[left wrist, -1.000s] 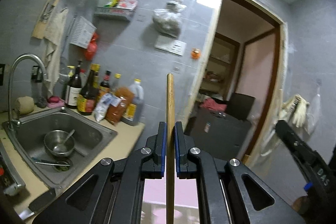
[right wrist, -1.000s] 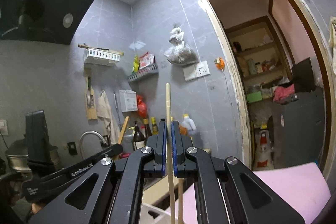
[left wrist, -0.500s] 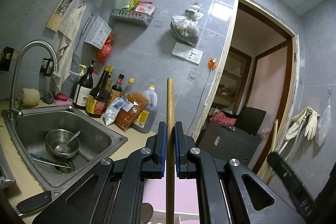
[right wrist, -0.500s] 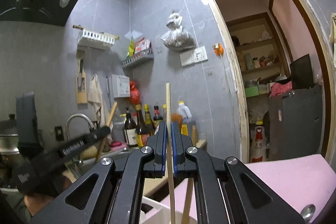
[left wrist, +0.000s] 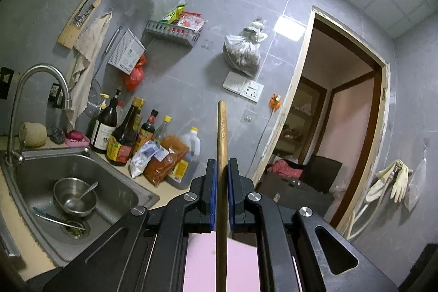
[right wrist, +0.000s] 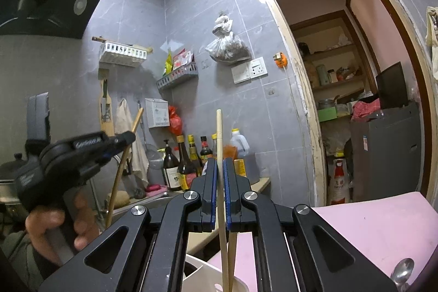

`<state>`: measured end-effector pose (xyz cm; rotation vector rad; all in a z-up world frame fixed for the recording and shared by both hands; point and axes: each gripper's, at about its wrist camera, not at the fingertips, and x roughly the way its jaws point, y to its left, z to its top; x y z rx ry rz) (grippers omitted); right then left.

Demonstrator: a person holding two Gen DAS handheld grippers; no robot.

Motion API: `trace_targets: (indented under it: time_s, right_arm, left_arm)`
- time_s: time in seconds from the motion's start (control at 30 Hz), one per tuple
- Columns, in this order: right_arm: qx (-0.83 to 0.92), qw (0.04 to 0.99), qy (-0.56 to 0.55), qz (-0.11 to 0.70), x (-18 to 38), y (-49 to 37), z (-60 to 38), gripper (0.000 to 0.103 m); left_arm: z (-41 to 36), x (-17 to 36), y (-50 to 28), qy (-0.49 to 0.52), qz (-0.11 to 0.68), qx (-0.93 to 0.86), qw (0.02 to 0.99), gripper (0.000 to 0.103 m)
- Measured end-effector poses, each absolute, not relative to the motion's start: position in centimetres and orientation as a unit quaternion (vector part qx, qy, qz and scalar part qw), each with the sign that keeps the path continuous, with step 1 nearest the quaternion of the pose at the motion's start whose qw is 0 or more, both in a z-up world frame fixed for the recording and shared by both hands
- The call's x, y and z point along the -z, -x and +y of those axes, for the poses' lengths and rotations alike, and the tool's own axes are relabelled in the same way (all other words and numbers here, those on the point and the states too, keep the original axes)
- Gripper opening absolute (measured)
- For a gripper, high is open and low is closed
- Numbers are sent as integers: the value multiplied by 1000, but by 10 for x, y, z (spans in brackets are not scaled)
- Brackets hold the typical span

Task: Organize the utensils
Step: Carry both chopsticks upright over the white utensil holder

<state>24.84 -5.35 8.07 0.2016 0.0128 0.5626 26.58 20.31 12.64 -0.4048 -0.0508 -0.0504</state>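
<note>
Because both chopsticks seem bound for the white holder (right wrist: 202, 278), the right gripper (right wrist: 219, 182) clamps its pale chopstick (right wrist: 219, 144) upright above it, while the left gripper (left wrist: 222, 182) pinches a darker chopstick (left wrist: 221, 133) beside it.

- Left of the white holder (right wrist: 208, 275), the left gripper (right wrist: 128, 138) with its chopstick (right wrist: 123, 168) blocks the way.
- Behind the holder, bottles (right wrist: 189, 163) crowd the counter.
- Right of it, the pink mat (right wrist: 369, 231) is mostly bare, with a spoon (right wrist: 402, 271) at its near edge.

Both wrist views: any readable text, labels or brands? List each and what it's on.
None legible.
Left gripper body: white lettering, blurred.
Sauce bottles: labels too small.
Red-and-white sack by the doorway: characters too small.
White wall box: print too small.
</note>
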Motion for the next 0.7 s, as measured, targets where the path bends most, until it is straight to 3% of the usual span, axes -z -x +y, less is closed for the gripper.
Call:
trace_targets:
  time_s: [0.7]
  right_arm:
    - [-277, 954, -115, 21, -70, -249, -55, 3]
  left_arm:
    - [193, -107, -259, 210, -38, 8, 977, 5]
